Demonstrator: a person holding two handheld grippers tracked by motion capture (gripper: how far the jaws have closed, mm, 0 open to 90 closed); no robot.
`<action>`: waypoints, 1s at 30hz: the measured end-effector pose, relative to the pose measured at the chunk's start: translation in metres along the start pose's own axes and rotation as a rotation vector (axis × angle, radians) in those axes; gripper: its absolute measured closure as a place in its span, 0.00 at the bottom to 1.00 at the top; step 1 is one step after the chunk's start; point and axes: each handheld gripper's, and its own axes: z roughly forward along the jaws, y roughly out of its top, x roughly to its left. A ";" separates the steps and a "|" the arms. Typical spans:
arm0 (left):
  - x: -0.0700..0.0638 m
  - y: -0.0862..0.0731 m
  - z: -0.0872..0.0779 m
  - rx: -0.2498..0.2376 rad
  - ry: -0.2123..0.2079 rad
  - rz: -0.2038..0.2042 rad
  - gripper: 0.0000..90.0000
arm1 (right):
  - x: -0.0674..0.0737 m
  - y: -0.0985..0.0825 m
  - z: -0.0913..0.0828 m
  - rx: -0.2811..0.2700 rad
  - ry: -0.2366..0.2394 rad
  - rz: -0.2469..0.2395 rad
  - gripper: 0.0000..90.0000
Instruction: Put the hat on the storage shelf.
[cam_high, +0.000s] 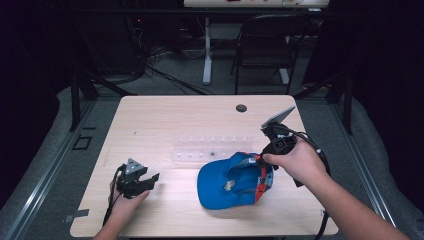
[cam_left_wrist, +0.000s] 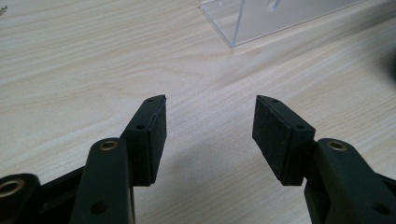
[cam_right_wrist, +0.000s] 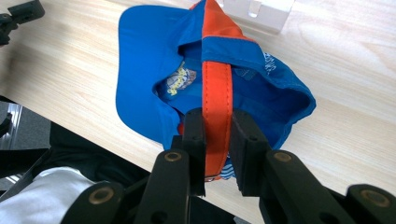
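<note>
At about seven o'clock on the tabletop (cam_high: 165, 107), the left claw (cam_high: 152, 179) hovers low over bare wood, jaws spread wide, gripping nothing. A clear plastic tray (cam_high: 200, 149) sits near the centre. Just past it toward four o'clock lies the blue cap (cam_high: 215, 182), upside down. The right claw (cam_right_wrist: 217, 144) is clenched on the cap's orange strap (cam_right_wrist: 215, 88) at its back edge.

Bright overhead-lit table (cam_high: 150, 115), dark surroundings, soft shadows, blurred near edges
</note>
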 end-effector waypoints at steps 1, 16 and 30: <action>0.000 0.000 0.000 0.000 0.000 -0.001 0.50 | 0.000 0.001 -0.002 0.008 0.002 -0.010 0.86; 0.000 0.000 0.000 0.010 -0.007 0.001 0.50 | 0.013 0.012 -0.031 0.006 0.005 -0.017 0.86; -0.001 0.000 0.000 0.011 -0.008 -0.003 0.50 | 0.018 0.017 -0.045 -0.010 0.113 0.019 0.86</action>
